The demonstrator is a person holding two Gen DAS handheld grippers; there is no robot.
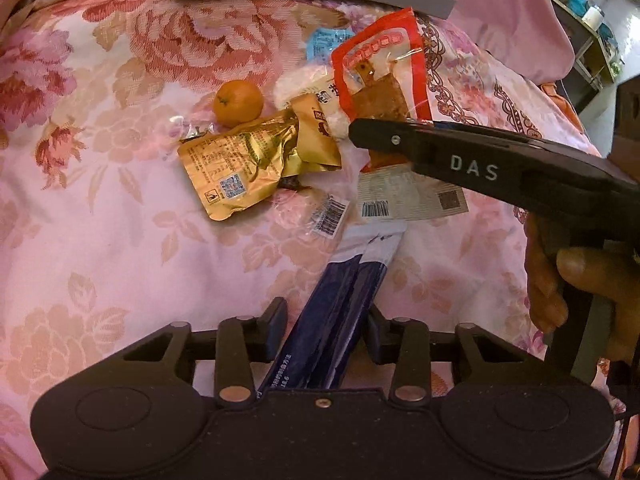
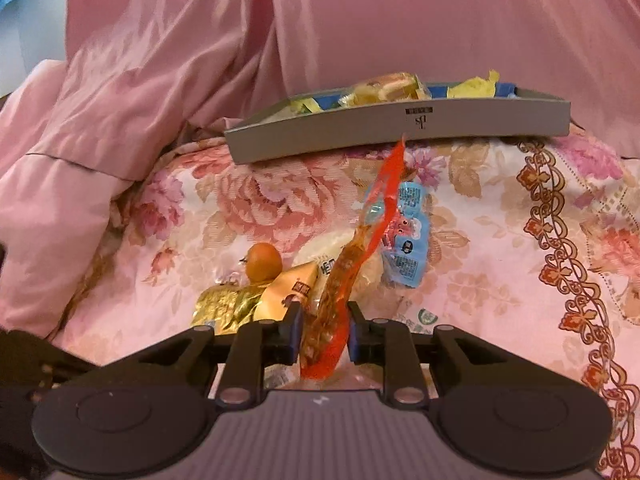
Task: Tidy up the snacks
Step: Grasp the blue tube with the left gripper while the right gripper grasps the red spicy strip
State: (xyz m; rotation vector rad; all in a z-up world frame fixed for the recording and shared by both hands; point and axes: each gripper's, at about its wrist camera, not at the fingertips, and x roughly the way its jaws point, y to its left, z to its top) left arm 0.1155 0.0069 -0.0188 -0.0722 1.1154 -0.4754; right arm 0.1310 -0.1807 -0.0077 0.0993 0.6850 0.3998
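Behind right tongs (image 1: 356,134): red packet (image 1: 380,64) part-hidden.

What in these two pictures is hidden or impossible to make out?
- Tray contents: left view cuts the tray at the top edge; in the right view its front wall hides all but the wrapper tops.
- Blue packet: near end hidden under the left gripper; print too small.
- Red packet: seen edge-on in the right view; label unreadable.
- White bun: mostly covered by packets.

My left gripper (image 1: 327,334) points steeply down, jaws clamped on the blue packet (image 1: 332,304). My right gripper (image 2: 323,330) reaches in from 3 o'clock, pinching the red packet (image 2: 340,300); hand (image 1: 576,280) on grip.
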